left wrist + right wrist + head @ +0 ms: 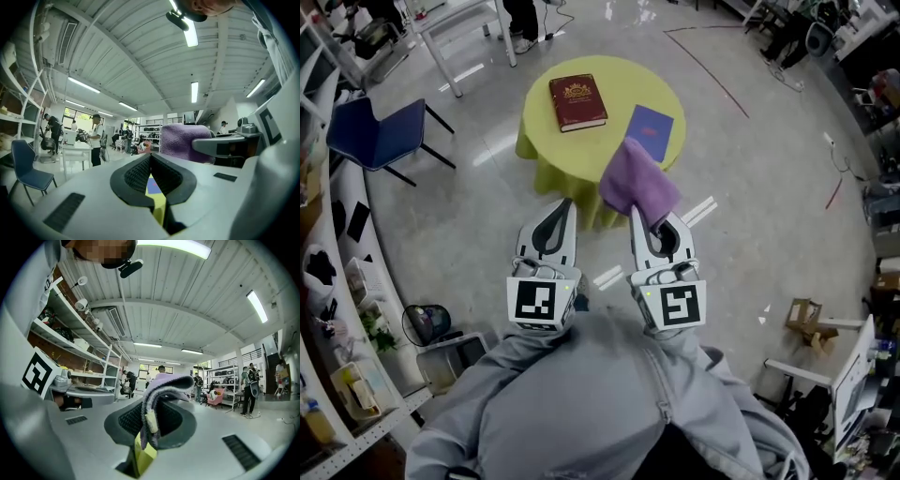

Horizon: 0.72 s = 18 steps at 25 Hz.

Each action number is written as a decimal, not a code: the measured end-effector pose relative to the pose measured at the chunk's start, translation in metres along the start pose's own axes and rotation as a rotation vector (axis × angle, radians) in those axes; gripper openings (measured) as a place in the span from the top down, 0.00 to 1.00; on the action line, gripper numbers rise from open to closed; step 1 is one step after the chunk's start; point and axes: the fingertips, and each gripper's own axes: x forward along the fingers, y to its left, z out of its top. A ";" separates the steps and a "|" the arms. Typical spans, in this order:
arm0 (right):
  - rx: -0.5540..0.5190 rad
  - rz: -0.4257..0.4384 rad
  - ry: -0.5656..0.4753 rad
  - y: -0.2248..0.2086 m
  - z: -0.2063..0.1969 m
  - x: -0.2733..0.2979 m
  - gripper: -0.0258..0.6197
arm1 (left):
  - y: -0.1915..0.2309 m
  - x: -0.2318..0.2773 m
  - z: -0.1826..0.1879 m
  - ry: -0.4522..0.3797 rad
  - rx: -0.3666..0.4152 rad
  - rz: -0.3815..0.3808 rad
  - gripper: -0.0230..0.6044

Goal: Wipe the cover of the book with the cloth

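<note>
A dark red book (577, 101) with a gold emblem lies on the round yellow-covered table (544, 141), toward its far left. A blue book (651, 131) lies at the table's right side. The purple cloth (637, 183) hangs in front of the table, pinched in my right gripper (649, 225); in the right gripper view the cloth (161, 385) is folded between the jaws. My left gripper (566, 208) is beside it, shut and empty, its jaws meeting in the left gripper view (151, 159). Both grippers are held near my chest, short of the table.
A blue chair (380, 131) stands left of the table and a white table frame (459, 37) behind it. Shelving and a bin (427, 323) line the left edge. A cardboard box (806, 319) sits at the right. People (96, 138) stand far off.
</note>
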 end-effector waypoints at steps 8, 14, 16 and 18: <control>0.009 0.003 0.029 -0.009 -0.013 0.049 0.86 | 0.033 0.038 -0.011 0.026 -0.024 -0.002 0.94; 0.022 0.021 0.046 -0.013 -0.013 0.075 0.86 | 0.046 0.054 -0.023 0.054 -0.035 0.002 0.94; 0.024 0.028 0.045 -0.016 -0.013 0.085 0.86 | 0.051 0.063 -0.022 0.050 -0.036 0.005 0.94; 0.020 0.039 0.041 -0.021 -0.013 0.098 0.86 | 0.056 0.075 -0.019 0.041 -0.036 0.011 0.94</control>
